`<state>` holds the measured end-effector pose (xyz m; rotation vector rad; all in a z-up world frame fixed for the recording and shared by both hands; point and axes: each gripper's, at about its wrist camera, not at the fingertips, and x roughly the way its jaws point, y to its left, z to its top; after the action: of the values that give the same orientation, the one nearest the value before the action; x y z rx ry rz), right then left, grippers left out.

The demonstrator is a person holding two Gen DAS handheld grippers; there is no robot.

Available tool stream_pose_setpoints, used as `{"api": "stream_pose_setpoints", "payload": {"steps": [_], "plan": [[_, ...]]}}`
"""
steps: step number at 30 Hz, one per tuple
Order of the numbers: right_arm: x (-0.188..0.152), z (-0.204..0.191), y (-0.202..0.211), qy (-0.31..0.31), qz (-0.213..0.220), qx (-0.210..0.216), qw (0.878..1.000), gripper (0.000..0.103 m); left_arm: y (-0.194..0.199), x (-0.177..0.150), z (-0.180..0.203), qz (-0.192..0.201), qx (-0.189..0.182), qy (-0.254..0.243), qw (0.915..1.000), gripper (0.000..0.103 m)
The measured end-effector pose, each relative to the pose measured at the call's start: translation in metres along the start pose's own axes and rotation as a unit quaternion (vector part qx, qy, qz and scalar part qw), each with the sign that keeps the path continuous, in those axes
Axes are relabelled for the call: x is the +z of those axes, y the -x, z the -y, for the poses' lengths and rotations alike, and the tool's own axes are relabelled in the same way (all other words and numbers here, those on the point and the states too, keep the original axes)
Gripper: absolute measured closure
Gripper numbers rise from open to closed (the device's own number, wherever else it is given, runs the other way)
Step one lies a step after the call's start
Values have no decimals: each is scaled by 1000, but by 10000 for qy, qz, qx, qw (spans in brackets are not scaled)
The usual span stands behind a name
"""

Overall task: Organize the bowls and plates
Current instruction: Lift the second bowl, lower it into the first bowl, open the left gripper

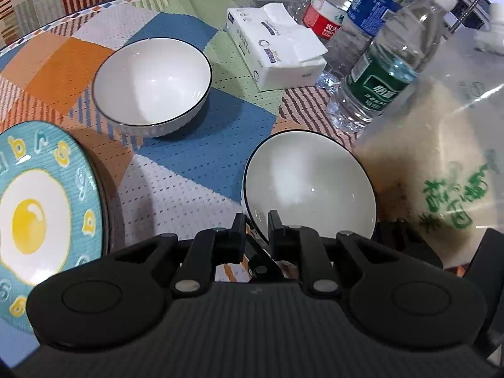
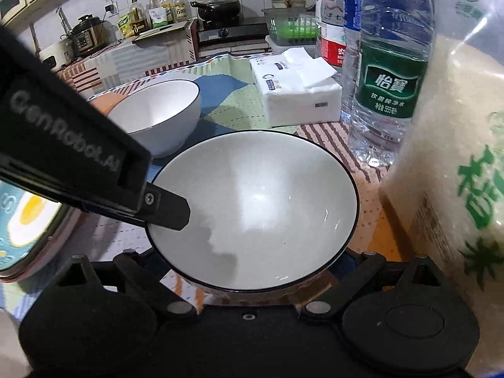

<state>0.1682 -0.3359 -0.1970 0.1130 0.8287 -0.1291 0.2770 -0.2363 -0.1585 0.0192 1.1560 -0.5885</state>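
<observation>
A white bowl with a dark rim (image 1: 310,186) sits tilted near the rice bag. My left gripper (image 1: 256,220) is shut on its near rim, one finger inside and one outside; in the right wrist view its finger (image 2: 168,211) reaches over the bowl's (image 2: 261,211) left rim. A second white bowl (image 1: 151,83) stands upright farther back, also in the right wrist view (image 2: 157,115). A teal plate with a fried-egg picture (image 1: 41,214) lies at the left. My right gripper's fingers are hidden under the near bowl.
A tissue pack (image 1: 277,52) and several water bottles (image 1: 381,72) stand behind the bowls. A big clear bag of rice (image 1: 447,170) crowds the right side. A checked cloth (image 1: 195,154) covers the table. A kitchen counter with pots (image 2: 217,9) is beyond.
</observation>
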Motion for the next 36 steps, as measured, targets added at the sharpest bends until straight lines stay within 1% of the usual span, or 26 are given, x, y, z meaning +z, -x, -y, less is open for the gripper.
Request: {"api": "stream_pose_setpoints", "payload": {"steps": [3,7,12,18,21,24,29,32,36], "plan": [[-1,-8,16,207,28,36,9998,4,17,-6,2,-54,42,-3,10000,90],[-2,-22,45,550,179,95,9983,4,45,-13,3,-98,61,-103,9999,90],[-3,-38,82,985,331,215,9944,4,90,-31,9,-63,149,-391,9991,89],[-17,-60,129,1232,563,394,9900,5,136,-61,8,58,272,-341,9990,89],[-24,-70,145,1295,574,539,9885,5,156,-77,3,101,316,-229,9992,89],[-31,-79,158,1432,553,683,9858,5,171,-93,-3,136,348,-108,9992,89],[-42,-96,177,1849,582,845,9774,5,190,-117,-14,233,396,89,9989,89],[-47,-103,183,2050,579,962,9723,5,194,-127,-19,256,470,156,9984,89],[-56,-112,185,2380,555,1047,9640,7,193,-136,-26,171,521,163,9984,89]]}}
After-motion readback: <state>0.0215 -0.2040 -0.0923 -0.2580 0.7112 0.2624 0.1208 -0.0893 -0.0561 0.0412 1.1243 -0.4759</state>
